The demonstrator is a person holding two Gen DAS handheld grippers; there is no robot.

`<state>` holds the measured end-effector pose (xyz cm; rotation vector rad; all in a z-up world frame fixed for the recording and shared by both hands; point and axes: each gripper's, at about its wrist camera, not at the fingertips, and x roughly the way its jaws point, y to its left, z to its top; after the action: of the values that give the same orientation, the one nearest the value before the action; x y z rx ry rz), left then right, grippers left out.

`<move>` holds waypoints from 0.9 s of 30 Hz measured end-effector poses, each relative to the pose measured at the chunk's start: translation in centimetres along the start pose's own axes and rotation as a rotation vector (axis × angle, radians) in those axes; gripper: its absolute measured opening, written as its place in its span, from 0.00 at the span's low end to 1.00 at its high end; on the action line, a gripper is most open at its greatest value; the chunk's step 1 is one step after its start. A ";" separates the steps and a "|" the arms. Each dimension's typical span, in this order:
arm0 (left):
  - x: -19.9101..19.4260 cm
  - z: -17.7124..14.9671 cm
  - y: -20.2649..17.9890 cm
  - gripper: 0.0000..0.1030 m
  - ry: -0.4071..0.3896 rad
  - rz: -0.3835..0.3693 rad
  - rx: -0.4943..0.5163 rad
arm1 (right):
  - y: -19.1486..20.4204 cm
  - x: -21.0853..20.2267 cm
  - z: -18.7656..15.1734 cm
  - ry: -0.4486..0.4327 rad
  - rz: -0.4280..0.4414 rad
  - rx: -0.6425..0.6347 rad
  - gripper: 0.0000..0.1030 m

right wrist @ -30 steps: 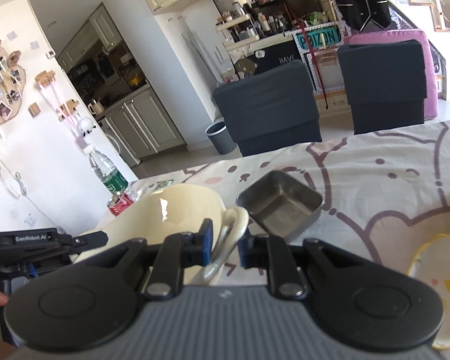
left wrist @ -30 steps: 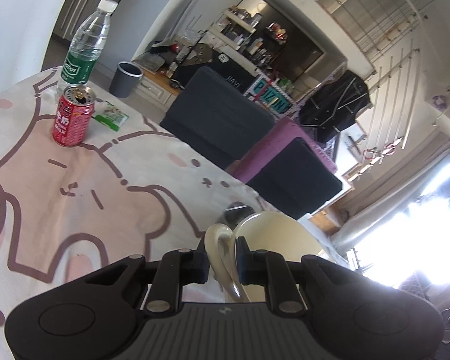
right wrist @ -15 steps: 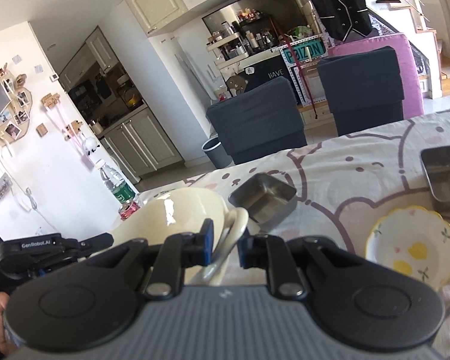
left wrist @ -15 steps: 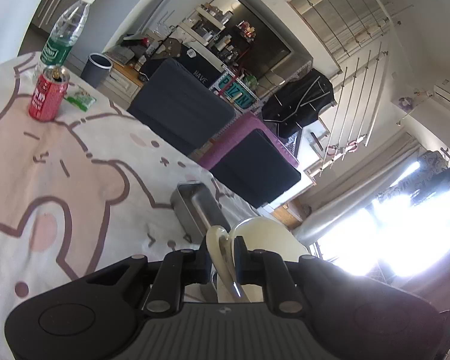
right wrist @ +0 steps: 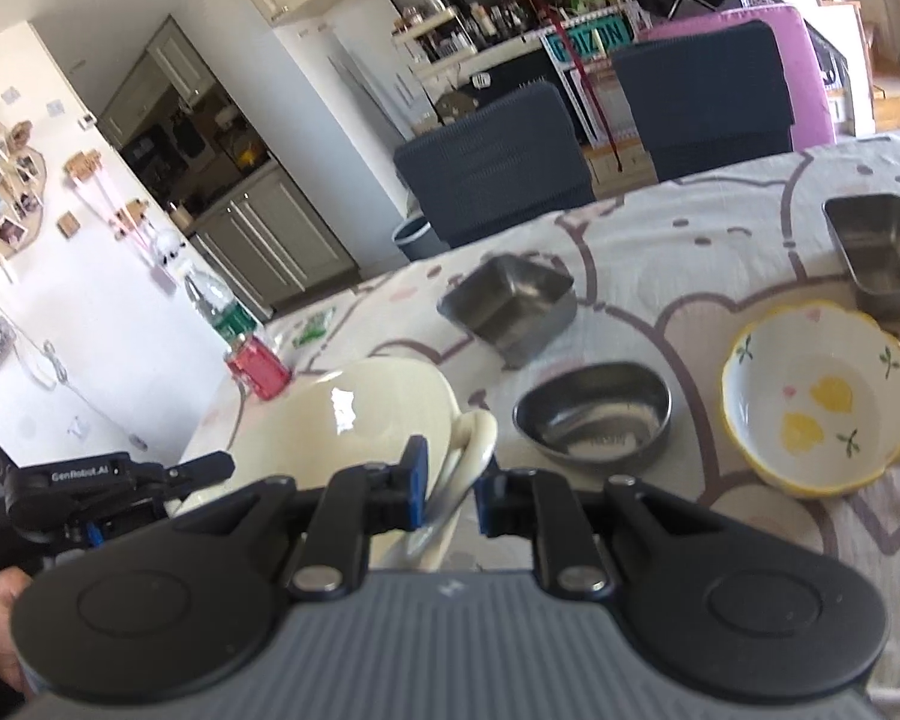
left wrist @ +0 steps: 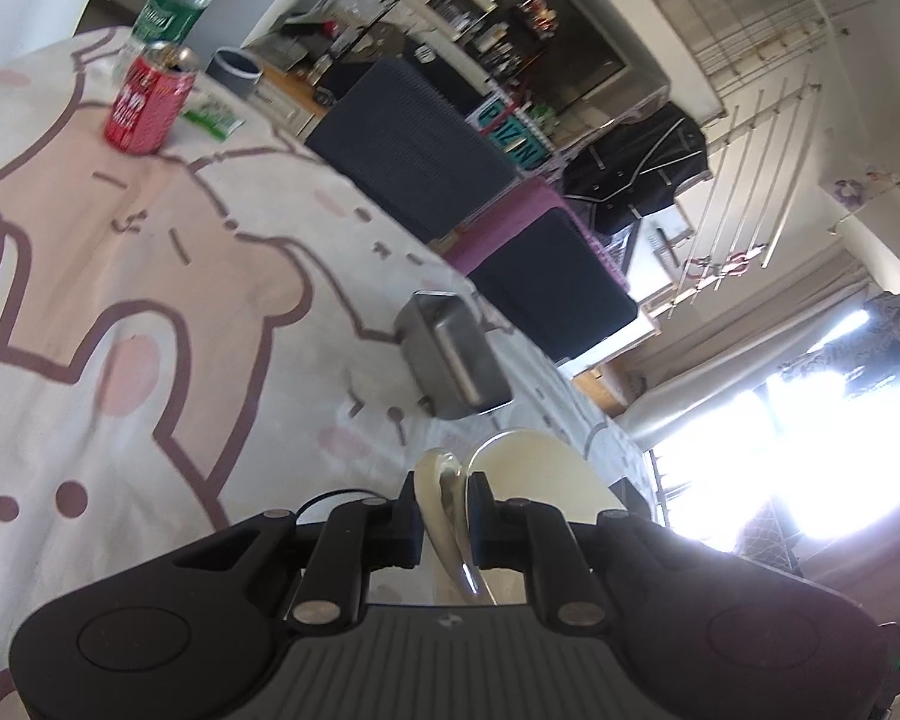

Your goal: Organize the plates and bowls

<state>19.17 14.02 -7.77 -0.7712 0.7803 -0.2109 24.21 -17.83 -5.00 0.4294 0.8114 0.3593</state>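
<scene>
The table (right wrist: 660,240) with its cartoon-print cloth fills the middle of both views. Low and centre, a cream two-handled bowl (right wrist: 354,414) sits between the claws: the right claw (right wrist: 450,489) is clamped on its near loop handle, the left claw (left wrist: 444,519) on the opposite one. At right lie a flowered bowl (right wrist: 816,402), two steel trays (right wrist: 507,303) and an oval steel dish (right wrist: 594,414).

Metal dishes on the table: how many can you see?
3. A rectangular steel tin sits mid-table, an oval steel dish lies just nearer the camera, and a second rectangular tin stands at the right edge. Others may lie out of view.
</scene>
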 end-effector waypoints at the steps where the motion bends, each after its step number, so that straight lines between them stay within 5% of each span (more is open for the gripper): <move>1: 0.1 0.0 0.2 0.15 0.010 0.006 -0.005 | 0.1 0.1 -0.2 0.006 -0.002 -0.004 0.19; 27: 1.5 -0.8 2.3 0.16 0.096 0.087 0.003 | -0.5 2.6 -1.8 0.152 -0.044 0.015 0.19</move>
<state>19.42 14.57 -10.58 -0.7263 0.9021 -0.1720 24.61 -16.65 -7.93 0.4013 0.9704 0.3477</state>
